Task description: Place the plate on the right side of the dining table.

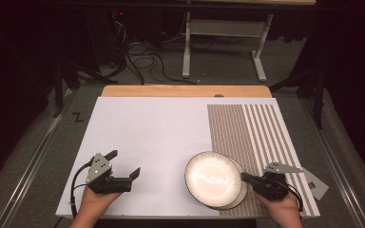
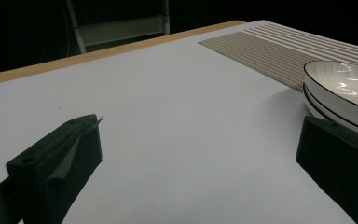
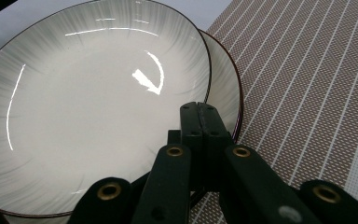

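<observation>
Two white plates with dark rims lie stacked at the front right, half on the brown striped mat. The top plate sits slightly off the lower plate. My right gripper is shut, its tips over the right rim of the top plate, with nothing visible between the jaws. My left gripper rests open on the white board at the front left, nothing between its jaws. The stacked plates lie just beyond its right jaw.
The white board covers the table, with a wooden edge at the far side. A grey flat plate piece lies at the mat's right edge. Beyond the table stand a desk frame and cables on the floor.
</observation>
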A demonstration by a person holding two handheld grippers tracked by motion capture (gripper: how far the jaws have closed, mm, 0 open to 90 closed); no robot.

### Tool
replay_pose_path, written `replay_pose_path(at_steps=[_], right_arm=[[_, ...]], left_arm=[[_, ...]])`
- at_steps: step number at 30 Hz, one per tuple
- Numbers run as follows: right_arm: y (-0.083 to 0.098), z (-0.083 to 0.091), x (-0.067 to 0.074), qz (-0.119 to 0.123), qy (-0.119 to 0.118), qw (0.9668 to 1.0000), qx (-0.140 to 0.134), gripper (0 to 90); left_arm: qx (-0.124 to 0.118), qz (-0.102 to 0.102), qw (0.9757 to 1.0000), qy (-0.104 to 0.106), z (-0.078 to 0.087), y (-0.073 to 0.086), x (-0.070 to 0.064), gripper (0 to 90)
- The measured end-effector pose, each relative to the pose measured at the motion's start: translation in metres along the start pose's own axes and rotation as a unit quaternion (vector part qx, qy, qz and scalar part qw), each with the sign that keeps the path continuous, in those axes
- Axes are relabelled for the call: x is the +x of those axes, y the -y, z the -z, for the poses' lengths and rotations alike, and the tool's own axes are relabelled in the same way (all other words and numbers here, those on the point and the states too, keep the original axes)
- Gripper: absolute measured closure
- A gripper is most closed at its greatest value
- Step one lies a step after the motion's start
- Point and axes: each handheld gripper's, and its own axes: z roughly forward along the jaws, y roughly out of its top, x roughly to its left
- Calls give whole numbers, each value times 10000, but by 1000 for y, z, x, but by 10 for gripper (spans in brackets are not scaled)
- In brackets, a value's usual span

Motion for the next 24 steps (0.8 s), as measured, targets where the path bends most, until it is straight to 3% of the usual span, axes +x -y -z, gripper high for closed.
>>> replay_pose_path(at_steps=[24], right_arm=[[0,-4,5,294,-64,9995,53,900]], left_arm=[[15,27,10000,50,-2,0,-1,7]])
